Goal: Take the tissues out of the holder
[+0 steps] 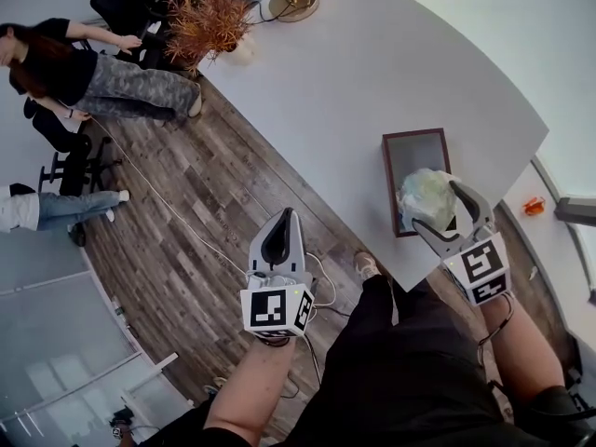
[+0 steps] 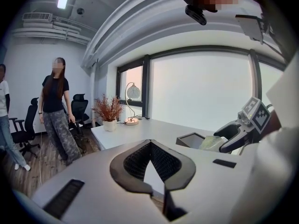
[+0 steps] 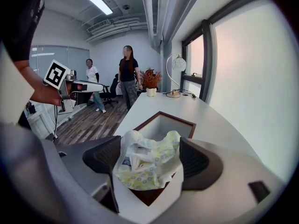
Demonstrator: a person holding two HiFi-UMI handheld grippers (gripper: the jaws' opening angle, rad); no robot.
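Black shorts (image 1: 391, 371) in the foreground, two grey hand-held two-jaw grippers held above them at the edge of a pale grey curved table (image 1: 354, 73).

Left gripper (image 2: 150, 143): held over the brown wood-plank floor (image 1: 205, 203), jaws clenched tip to tip, nothing between them. Dark brown rectangular box holder (image 1: 410, 147): set on the table near its edge. Crumpled white plastic tissue packet with yellow-green print (image 1: 424, 194): seated at the holder's near end. Right gripper (image 3: 150, 146): jaws spread wide either side of the packet, grip released.
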